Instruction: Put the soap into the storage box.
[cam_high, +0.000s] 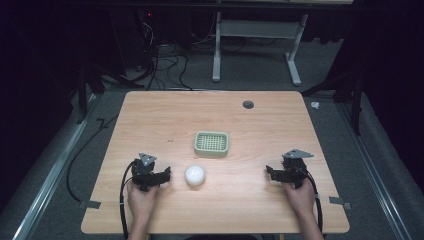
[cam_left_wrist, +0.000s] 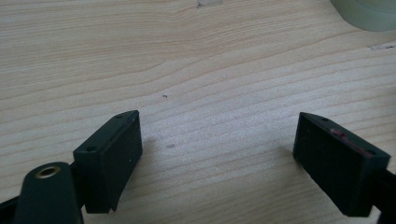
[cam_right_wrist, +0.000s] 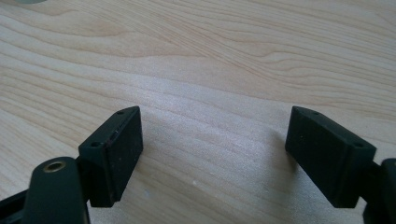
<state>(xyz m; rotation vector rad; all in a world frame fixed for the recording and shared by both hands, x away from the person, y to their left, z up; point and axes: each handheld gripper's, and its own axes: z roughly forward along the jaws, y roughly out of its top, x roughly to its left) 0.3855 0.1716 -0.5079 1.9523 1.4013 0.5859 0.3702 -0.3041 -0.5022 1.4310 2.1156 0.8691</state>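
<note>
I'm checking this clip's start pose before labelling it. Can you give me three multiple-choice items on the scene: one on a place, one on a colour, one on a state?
1. Where does the white ball lie?
A. inside the tray
B. on the table, between the tray and the near edge
C. on the floor

2. What colour is the tray?
A. pale green
B. red
C. black

3. How do the left gripper and right gripper stand?
A. both shut on the ball
B. one open, one shut
C. both open and holding nothing

Key: 1 B, the high view shows the ball on bare wood nearer than the tray. 2 A, its grid top is pale green. 3 C, each gripper view shows bare wood between wide-apart fingers.
</note>
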